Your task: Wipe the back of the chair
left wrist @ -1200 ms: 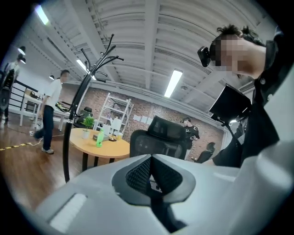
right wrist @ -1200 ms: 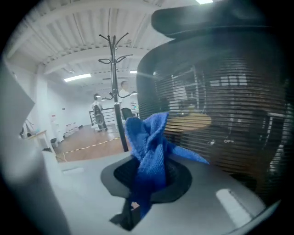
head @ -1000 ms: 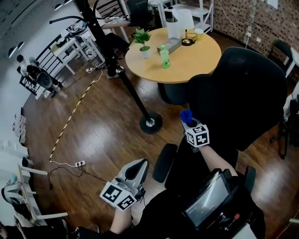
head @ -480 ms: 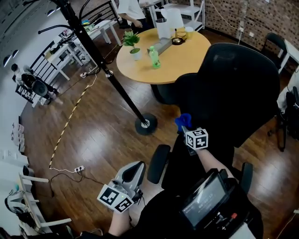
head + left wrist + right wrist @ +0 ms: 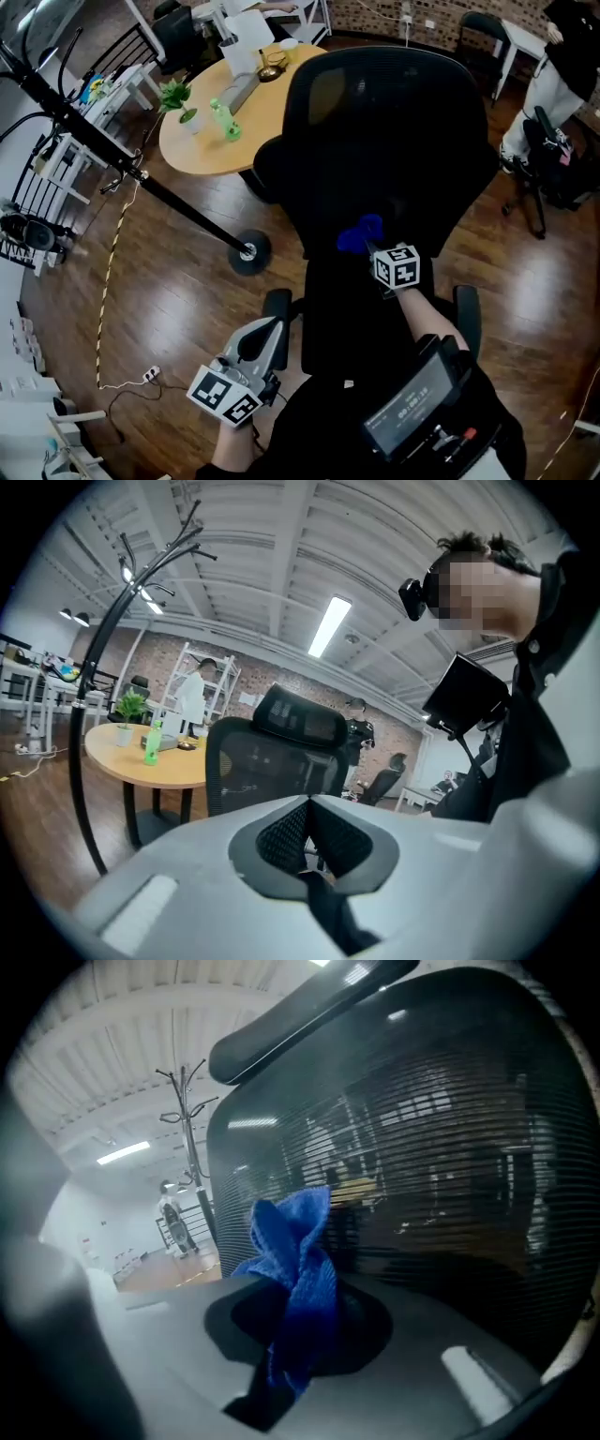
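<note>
While the right tongs (image 5: 367, 246) clamp a crumpled blue microfibre cloth (image 5: 360, 234) tight between their jaws, the cloth's loose end sticks up against the lower part of the backrest of the black mesh-backed office chair (image 5: 394, 131), which stands straight ahead of the person. Seen from the right gripper view, the cloth (image 5: 295, 1269) rises from the closed right tongs (image 5: 300, 1330) just in front of the ribbed mesh of the chair (image 5: 431, 1147); whether fabric and mesh actually touch cannot be told. Lower and off to the person's left, the left tongs (image 5: 270, 330) hang beside the chair's near armrest, well apart from the backrest. The left gripper view shows the left tongs (image 5: 307, 841) with their jaws pressed together on nothing, the chair (image 5: 272, 761) standing beyond them. Behind the chair is a round pale wooden worktop (image 5: 202, 145) carrying a green plastic bottle (image 5: 225, 122) and a small potted plant (image 5: 178, 98).
</note>
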### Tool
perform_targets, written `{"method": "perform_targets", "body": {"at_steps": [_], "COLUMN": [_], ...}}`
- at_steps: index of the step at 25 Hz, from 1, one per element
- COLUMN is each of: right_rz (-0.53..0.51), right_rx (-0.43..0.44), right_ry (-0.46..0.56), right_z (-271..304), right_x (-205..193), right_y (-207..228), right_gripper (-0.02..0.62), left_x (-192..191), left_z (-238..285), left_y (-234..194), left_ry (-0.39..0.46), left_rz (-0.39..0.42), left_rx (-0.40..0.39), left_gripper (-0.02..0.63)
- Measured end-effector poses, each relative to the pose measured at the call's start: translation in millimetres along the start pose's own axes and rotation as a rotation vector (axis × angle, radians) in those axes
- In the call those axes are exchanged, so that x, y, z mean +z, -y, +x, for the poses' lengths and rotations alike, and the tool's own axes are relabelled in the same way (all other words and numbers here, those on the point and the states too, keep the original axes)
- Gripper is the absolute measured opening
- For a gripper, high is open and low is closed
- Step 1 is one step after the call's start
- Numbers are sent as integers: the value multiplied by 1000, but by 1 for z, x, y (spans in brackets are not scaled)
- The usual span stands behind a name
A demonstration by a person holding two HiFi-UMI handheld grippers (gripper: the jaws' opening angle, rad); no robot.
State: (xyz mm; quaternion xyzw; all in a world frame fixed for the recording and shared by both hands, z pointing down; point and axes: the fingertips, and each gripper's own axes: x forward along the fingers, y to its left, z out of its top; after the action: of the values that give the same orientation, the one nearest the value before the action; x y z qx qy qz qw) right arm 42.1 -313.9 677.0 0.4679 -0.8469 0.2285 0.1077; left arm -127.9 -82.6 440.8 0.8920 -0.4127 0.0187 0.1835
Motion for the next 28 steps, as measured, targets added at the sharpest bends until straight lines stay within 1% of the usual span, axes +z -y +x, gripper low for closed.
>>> {"method": "perform_targets", "body": {"at_steps": [3,7,10,13,16,19,23,24,25,26,28], "right_rz": [49,103,107,136,183,184,192,199,202,202,202], "right_rx": [-117,-259,-354,-459,-540,-604,-741,-764,-768,-751,-679], "right_ry": [21,26,7,49,117,154,210,211,202,185,132], "right_z": [-36,-79,-115,-152,-190,-228,-269,-271,-268,-259,-231], "right_x": [-1,-6,-7,4,16,24,28,27,24,20,10], "right_y": [50,109,148,182,203,216,224,223,220,215,202], "right_gripper": [54,54,54,54,54,54,54,54,54,54,54], "left_x": [-5,-9,-12,-15,-16,-16,-11,-11,-11,-11,-13], "left_z": [22,41,54,66,75,85,92,91,89,86,80], "left_y": [13,24,34,39,44,53,59,58,56,54,49], "left_ry": [-29,-45,-48,-57,-58,-50,-39,-35,-32,-31,-34], "left_rz": [-2,-2,0,-1,-5,-6,-3,-8,-14,-19,-26], "left_rx": [-71,-133,-183,-223,-266,-309,-348,-347,-342,-334,-311], "left_gripper": [5,5,5,5,5,5,5,5,5,5,5]}}
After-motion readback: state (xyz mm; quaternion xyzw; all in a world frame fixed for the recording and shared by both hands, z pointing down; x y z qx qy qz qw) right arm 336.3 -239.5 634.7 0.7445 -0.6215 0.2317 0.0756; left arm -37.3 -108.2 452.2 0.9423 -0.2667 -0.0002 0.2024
